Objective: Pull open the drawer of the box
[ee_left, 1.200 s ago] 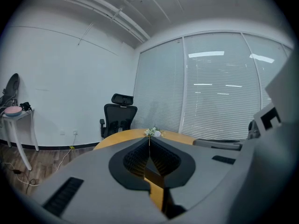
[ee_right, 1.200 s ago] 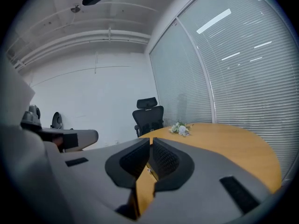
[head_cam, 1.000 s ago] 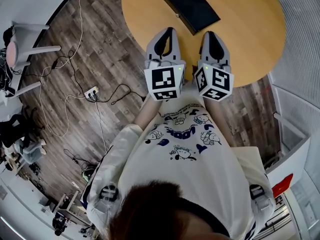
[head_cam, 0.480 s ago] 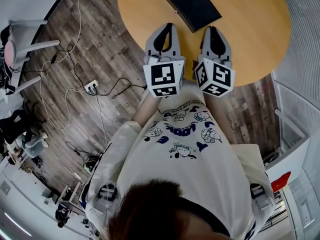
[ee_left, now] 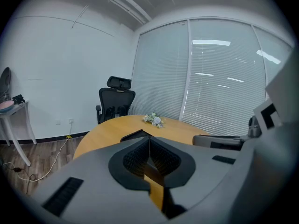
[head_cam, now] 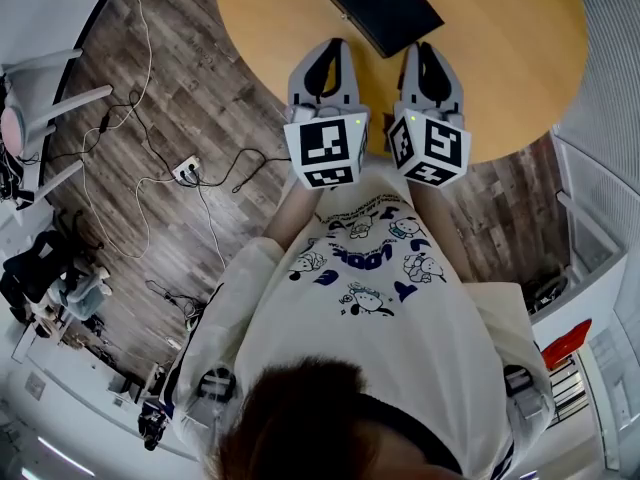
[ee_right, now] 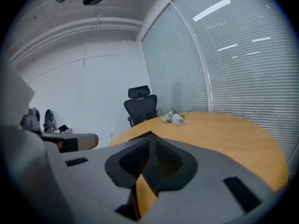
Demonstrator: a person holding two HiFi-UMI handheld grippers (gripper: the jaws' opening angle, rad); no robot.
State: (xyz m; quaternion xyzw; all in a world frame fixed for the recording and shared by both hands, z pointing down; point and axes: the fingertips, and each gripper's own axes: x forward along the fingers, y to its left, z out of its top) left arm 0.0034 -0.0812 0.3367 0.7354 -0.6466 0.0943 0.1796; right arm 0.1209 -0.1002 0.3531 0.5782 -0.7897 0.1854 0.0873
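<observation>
Black and flat, the box (head_cam: 375, 3) lies on the round wooden table (head_cam: 520, 58) near the tips of the left gripper (head_cam: 329, 53) and the right gripper (head_cam: 426, 53), which hover side by side, each with its jaws pressed together on nothing.

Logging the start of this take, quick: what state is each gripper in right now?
Left gripper: closed, holding nothing.
Right gripper: closed, holding nothing.
</observation>
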